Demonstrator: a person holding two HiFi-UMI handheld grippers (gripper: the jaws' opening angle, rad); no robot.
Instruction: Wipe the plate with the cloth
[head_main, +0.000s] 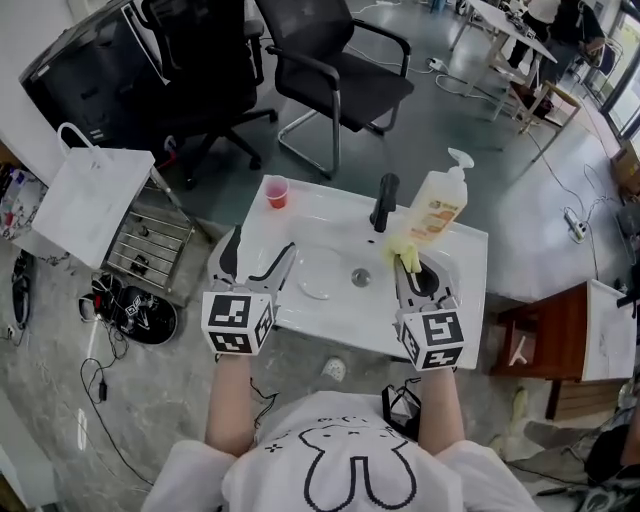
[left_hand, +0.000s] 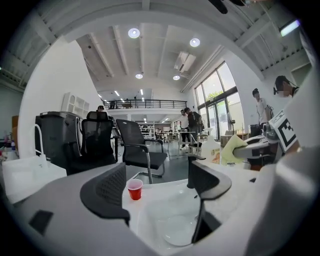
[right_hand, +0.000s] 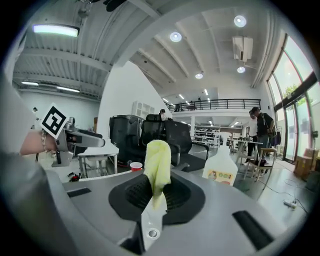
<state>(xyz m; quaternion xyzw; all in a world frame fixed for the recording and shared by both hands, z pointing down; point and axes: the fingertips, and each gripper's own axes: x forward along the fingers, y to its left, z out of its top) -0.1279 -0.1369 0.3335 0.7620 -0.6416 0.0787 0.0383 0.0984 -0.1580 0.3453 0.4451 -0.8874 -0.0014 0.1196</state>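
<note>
My right gripper (right_hand: 159, 192) is pressed tight on the soft yellow cloth (right_hand: 157, 162), which sticks up from it above the white sink (head_main: 300, 212). My left gripper (left_hand: 160, 192) is wide open and holds nothing. The round clear plate (head_main: 320, 276) lies in the sink bowl, not touching the cloth. I think the wiping has not begun; the cloth must first come down onto the plate

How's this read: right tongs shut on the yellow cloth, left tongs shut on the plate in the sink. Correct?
One error. The left tongs are open with nothing between them; the plate lies untouched in the sink beneath them, as the left gripper view shows. The rest holds: the right tongs are shut on the yellow cloth.
</note>
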